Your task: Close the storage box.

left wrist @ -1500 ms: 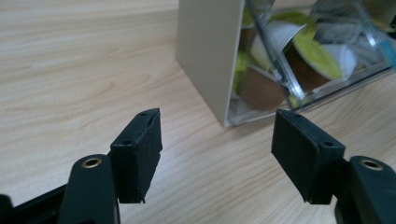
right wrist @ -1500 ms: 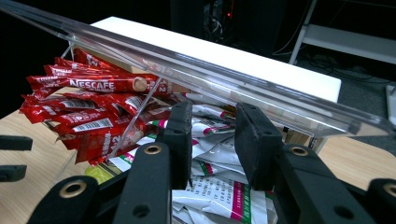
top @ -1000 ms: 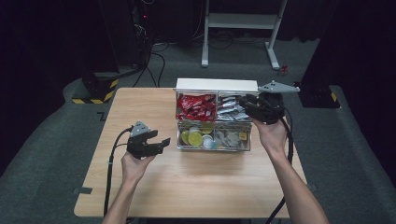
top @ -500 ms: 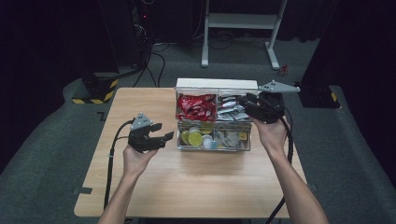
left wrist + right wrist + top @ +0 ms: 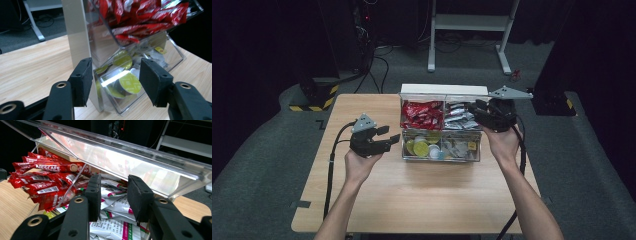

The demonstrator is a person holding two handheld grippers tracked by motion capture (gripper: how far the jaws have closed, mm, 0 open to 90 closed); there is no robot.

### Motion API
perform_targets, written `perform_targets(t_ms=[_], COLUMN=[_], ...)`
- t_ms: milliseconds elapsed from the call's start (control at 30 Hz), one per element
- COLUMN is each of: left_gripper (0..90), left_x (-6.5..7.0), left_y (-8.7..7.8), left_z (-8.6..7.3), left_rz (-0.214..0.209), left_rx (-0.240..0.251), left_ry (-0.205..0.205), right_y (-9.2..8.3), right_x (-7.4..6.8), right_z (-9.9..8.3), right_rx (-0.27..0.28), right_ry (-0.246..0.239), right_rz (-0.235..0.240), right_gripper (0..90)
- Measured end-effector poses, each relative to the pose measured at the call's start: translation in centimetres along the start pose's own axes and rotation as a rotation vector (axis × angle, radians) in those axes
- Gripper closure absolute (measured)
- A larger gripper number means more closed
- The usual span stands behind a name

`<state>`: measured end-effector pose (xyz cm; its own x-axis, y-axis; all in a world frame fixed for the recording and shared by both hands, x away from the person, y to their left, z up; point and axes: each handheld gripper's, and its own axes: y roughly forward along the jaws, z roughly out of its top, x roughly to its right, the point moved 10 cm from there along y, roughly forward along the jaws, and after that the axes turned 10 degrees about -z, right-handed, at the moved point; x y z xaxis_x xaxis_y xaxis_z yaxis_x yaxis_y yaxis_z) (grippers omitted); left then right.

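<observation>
Clear acrylic organiser box [image 5: 441, 150] sits at the far middle of the wooden worktop [image 5: 422, 195], four compartments, white back panel at its far side.

Far-left compartment: red Nescafé stick sachets [image 5: 422, 114], piled loose. Far-right: silver-white sachets [image 5: 458, 116]. Near-left: coffee capsules with yellow-green foil lids [image 5: 421, 147]. Near-right: pale sachets, one with a small yellow label; contents otherwise hard to read.

Left tongs [image 5: 388, 138] held in the person's left hand, just left of the box at its near-left corner, pointing at it from the side. Jaws part open and have just been closing; nothing between the pads. In the left gripper view the tongs [image 5: 115, 78] frame the capsule compartment; the box corner and a green-lidded capsule [image 5: 130, 83] lie beyond the gap, not touched.

Right tongs [image 5: 476, 109] held in the right hand at the box's far-right corner, reaching in over the silver sachets. In the right gripper view the right tongs [image 5: 113, 196] stand with a narrow gap; the silver-white sachets [image 5: 117, 207] lie behind and under it. Whether the pads pinch one I cannot tell. The clear lid [image 5: 120, 157] slants above the jaws.
</observation>
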<state>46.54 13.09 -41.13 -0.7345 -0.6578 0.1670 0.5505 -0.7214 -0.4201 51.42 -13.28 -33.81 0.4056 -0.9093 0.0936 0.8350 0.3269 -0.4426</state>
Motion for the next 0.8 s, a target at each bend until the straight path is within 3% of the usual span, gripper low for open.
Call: perform_targets(t_ms=[467, 800], left_gripper=[49.2, 51.9], left_x=[0.6, 1.3], left_y=[0.2, 0.7], left_z=[2.6, 4.4], left_rz=[-0.027, -0.041], left_rx=[0.03, 0.036], left_ry=[0.011, 0.041], right_y=[0.0, 0.1], right_x=[0.0, 0.0], right_z=[0.0, 0.1], right_rx=[-0.001, -0.01], right_ry=[-0.002, -0.003], right_rz=[-0.001, 0.003], right_gripper=[65.2, 65.9])
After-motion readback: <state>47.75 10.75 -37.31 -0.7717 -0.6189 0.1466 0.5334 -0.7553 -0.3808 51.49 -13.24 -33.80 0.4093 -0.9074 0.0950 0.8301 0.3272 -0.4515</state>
